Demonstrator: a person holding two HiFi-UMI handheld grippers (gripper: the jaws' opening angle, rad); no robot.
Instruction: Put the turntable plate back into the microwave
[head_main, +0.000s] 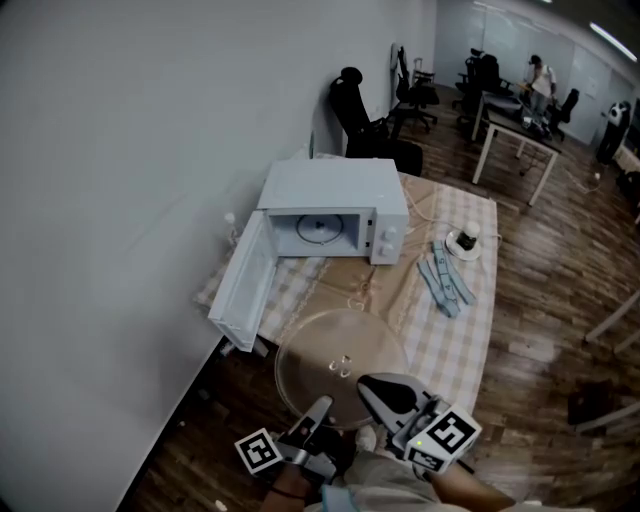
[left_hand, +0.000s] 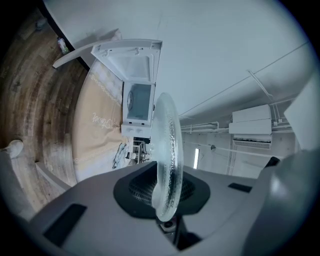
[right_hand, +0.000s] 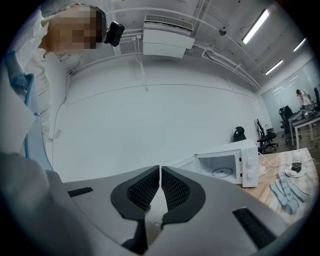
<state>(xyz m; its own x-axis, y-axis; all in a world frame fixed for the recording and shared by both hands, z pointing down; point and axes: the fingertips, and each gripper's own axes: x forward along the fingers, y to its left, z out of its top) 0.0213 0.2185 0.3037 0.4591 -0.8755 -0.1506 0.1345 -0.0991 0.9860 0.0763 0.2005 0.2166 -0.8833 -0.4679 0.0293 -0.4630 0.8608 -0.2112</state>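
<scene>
One glass turntable plate (head_main: 340, 365) hung flat above the table's (head_main: 470, 300) near edge, at 6 o'clock from the open microwave (head_main: 335, 215). The left gripper (left_hand: 167, 192), rolled onto its side, clamped the rim at 7 o'clock. The right gripper (right_hand: 160, 187) lay over the rim at 5 o'clock, jaws pressed together, no glass between its pads. Doing this well likely meant holding the plate level, travelling toward 12 o'clock, clearing the swung-out door (head_main: 243, 288), and settling the plate onto the ring (head_main: 318, 228) inside the microwave.
</scene>
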